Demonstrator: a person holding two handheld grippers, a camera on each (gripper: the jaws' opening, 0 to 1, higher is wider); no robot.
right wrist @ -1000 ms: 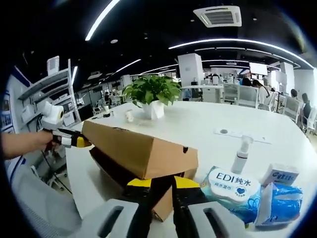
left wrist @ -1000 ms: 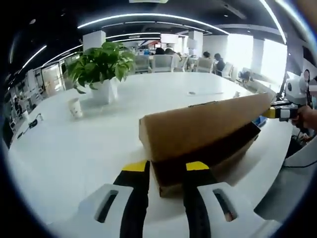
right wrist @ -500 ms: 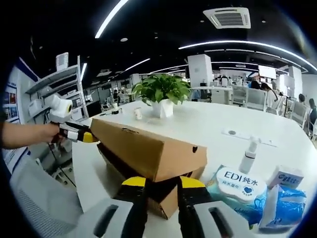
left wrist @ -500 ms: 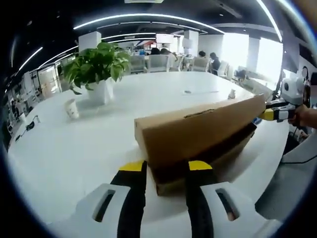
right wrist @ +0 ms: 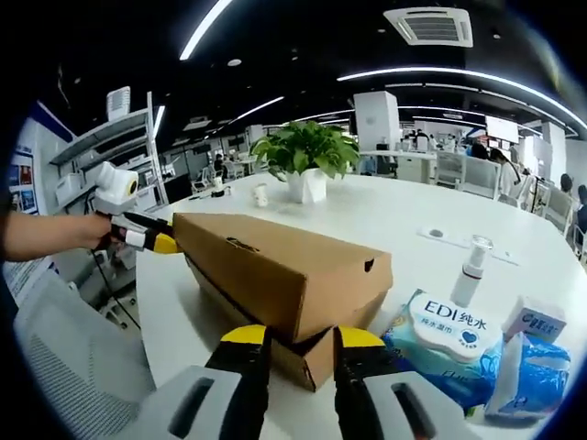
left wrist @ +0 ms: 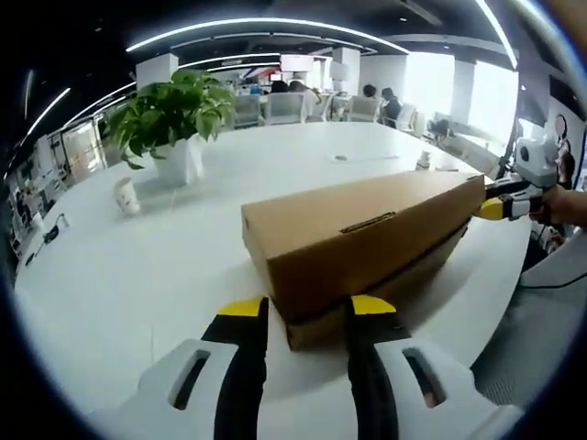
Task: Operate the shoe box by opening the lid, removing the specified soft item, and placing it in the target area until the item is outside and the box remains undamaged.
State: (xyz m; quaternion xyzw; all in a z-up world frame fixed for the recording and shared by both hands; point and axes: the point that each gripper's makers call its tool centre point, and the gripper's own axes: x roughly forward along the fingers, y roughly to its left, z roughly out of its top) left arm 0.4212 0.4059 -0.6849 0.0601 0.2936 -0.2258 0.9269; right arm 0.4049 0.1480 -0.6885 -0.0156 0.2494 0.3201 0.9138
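Shoe box, lid slightly raised

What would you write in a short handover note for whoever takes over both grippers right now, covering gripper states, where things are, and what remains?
Left gripper: jaws apart, tips at one end of the shoe box.
Right gripper: jaws apart, tips at the opposite end.
The box lies on the white table. Its lid is still on, slightly askew, with a dark gap showing at the right gripper's end.
Done: nothing is out yet.
Left: lift the lid off, take out the soft item (hidden inside), and set it on the table without crushing the cardboard.
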